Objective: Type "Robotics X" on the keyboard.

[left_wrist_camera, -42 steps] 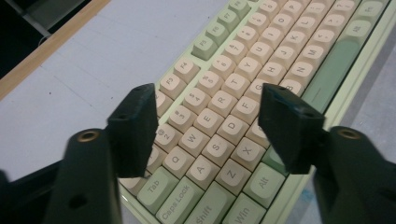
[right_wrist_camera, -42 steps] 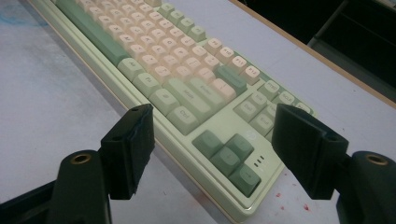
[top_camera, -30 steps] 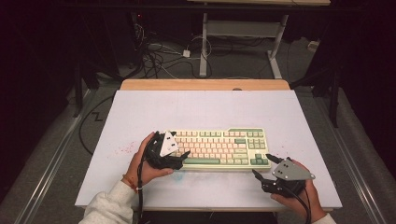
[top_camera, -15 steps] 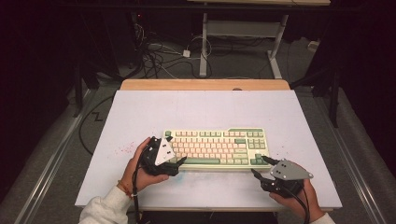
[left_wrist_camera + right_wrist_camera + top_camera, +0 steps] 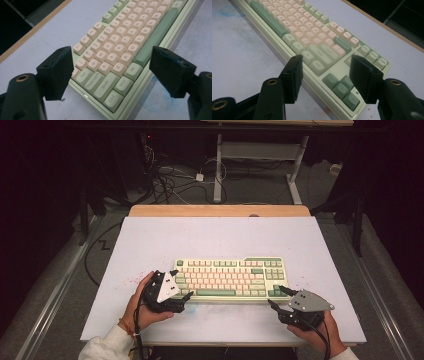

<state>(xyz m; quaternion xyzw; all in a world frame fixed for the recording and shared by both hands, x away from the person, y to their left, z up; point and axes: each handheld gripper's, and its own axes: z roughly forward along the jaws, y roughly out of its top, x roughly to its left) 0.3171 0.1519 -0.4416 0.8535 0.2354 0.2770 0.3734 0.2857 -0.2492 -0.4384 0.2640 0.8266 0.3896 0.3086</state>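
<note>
The keyboard (image 5: 230, 279) lies flat across the near middle of the white tabletop (image 5: 150, 240), its long edge toward the person, with a gripper at each near corner; the step in hand looks like taking hold of it at both ends. The left gripper (image 5: 186, 296) sits at the near left corner with its jaws spread wide, nothing pressed between them; in the left gripper view (image 5: 111, 72) they straddle the Ctrl and Shift corner. To do this well, it should probably settle lower so the pads meet the case edge, not the keycaps. The right gripper (image 5: 276, 296) stands just off the near right corner; its jaws have just been closing yet remain apart, holding nothing, and the right gripper view (image 5: 325, 75) places the arrow-key corner between them. Both ends would best close together and evenly, so the board neither tilts nor slides. The high view gives the keyboard's position on the tabletop and both hands at once; the gripper views give key legends and the gap from pad to case.
</note>
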